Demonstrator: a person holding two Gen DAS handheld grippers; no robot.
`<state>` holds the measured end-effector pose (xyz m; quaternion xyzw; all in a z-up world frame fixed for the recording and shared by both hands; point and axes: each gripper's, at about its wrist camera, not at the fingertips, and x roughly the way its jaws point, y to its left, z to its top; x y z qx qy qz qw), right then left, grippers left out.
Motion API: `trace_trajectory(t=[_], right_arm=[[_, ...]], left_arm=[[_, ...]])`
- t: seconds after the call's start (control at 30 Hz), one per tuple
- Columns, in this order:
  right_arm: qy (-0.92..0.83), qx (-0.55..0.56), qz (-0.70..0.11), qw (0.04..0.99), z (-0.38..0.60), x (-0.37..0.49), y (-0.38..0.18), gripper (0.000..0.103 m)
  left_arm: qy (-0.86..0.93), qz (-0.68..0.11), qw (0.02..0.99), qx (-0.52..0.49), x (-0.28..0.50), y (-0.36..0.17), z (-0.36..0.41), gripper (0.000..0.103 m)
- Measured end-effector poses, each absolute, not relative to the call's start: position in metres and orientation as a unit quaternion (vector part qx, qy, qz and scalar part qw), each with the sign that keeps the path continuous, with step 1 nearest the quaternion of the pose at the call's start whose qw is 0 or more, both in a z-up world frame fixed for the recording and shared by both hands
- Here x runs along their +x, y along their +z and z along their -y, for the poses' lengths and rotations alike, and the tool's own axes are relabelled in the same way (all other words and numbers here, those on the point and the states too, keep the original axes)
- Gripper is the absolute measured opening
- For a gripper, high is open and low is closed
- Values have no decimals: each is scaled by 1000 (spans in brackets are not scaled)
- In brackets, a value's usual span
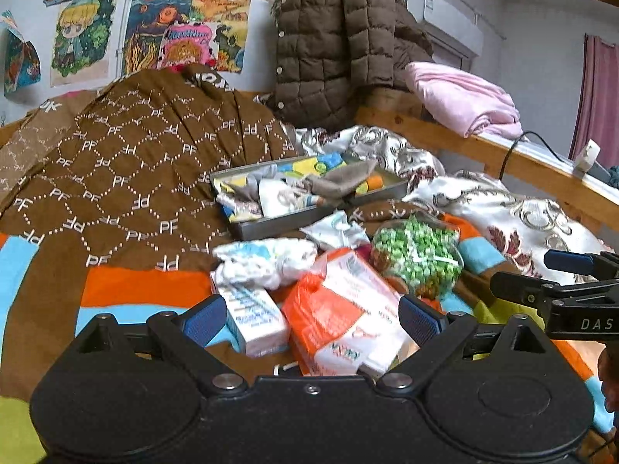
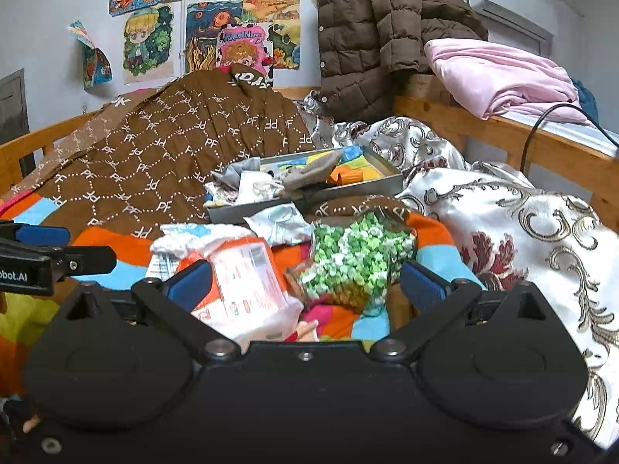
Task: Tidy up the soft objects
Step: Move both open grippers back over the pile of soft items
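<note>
A grey metal tray (image 1: 271, 221) sits on the bed with socks and cloths piled in it; it also shows in the right wrist view (image 2: 359, 189). In front of it lie a white-blue soft bundle (image 1: 267, 259), an orange-white packet (image 1: 344, 309), a white-blue box (image 1: 255, 317) and a bag of green pieces (image 1: 418, 255). My left gripper (image 1: 313, 319) is open, just above the packet and box. My right gripper (image 2: 305, 284) is open over the orange packet (image 2: 243, 282) and the green bag (image 2: 356, 263).
A brown patterned quilt (image 1: 127, 178) is heaped at the left. A white floral cover (image 2: 522, 232) lies at the right. A wooden bed rail (image 1: 503, 154) carries a pink blanket (image 1: 464, 96) and a brown jacket (image 1: 340, 46).
</note>
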<state>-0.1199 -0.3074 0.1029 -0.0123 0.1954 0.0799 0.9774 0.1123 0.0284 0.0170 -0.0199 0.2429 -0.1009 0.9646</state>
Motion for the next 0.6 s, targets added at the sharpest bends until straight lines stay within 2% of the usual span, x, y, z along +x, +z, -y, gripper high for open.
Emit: trace_trajectory(t=[0.6], right_arm=[[92,-6,-230,969,297,-103,65,102]], left_arm=[[-84,-284,955,-10,104,-3,-27,96]])
